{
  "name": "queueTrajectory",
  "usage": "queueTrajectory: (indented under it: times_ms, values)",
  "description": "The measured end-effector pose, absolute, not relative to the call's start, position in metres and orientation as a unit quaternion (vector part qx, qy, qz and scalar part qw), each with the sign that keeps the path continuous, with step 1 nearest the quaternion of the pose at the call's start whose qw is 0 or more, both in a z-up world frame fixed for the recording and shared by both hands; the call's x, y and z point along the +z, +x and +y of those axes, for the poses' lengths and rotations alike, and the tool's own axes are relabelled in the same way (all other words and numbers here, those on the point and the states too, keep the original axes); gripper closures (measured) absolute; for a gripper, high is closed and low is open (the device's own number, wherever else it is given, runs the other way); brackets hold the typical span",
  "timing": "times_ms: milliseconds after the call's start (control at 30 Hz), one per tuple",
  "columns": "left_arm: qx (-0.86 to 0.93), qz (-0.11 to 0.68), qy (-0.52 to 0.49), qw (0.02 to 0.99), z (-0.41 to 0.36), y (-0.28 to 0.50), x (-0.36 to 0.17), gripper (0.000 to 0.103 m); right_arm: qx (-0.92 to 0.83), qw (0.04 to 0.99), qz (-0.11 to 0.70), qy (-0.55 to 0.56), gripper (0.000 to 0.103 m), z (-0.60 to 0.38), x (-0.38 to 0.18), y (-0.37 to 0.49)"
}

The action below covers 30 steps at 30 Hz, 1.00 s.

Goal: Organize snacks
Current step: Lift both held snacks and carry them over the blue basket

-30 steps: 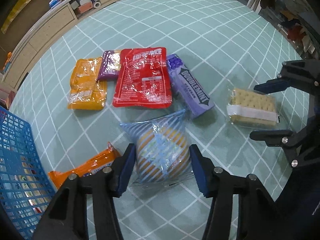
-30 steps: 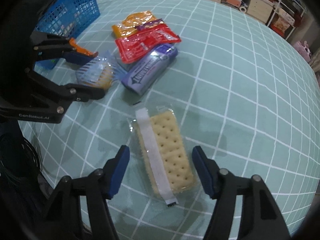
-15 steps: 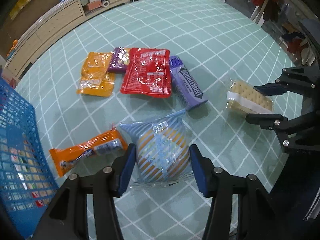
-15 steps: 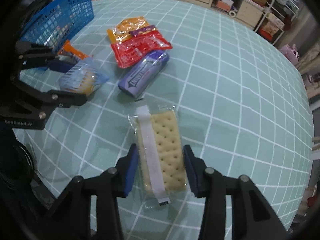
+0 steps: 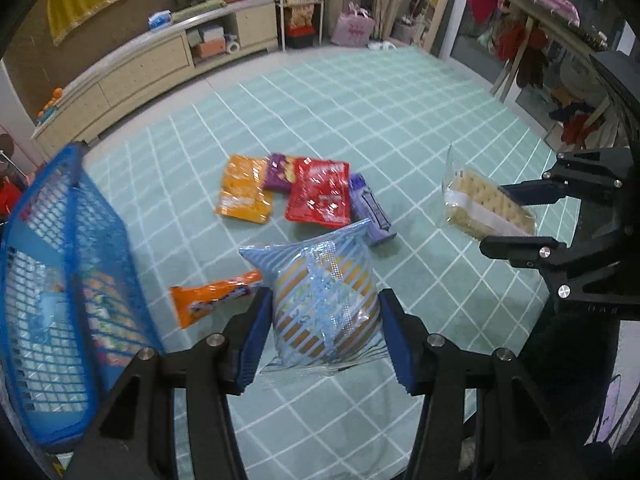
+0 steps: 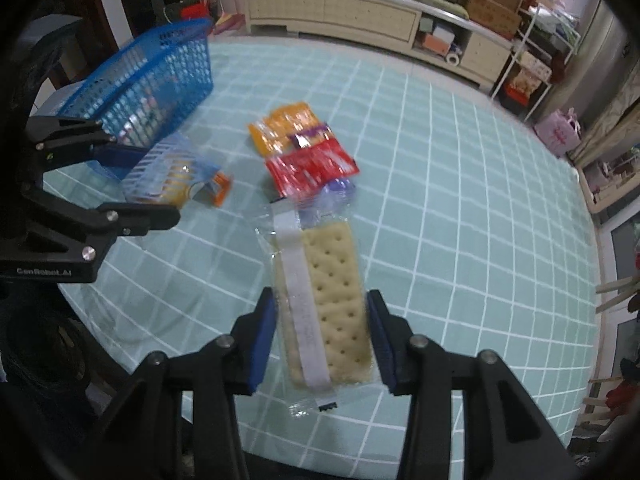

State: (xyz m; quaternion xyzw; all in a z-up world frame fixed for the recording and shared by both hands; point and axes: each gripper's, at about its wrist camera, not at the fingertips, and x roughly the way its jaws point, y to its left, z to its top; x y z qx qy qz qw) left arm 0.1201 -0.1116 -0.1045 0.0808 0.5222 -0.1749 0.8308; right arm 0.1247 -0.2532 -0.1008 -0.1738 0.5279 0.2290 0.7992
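Left tool grips striped bag

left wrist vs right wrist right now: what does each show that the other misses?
Left wrist only: the whole orange bar lying on the green checked cloth, and the full face of the blue striped bag clamped in the left gripper.

Right wrist only: the full top of the cracker pack clamped in the right gripper, with its white label strip.

Both: the blue basket, the red pouch, orange pouch, small purple pouch, and each other's gripper holding its snack off the cloth.
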Motion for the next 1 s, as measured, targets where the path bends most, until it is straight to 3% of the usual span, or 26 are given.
queueTrajectory:
  times_ms: [433,1000]
  values:
    - [-0.128,0.472,0.049,0.871,-0.024,0.093,-0.033,0.052,0.262,0.822,0.477,-0.169,0.054,-0.190,-0.046,0.121]
    - [-0.042,0.457,0.016,0.888,0.092,0.079,-0.004,0.052,0.343,0.816,0.425,-0.189,0.054,-0.076,-0.011,0.128]
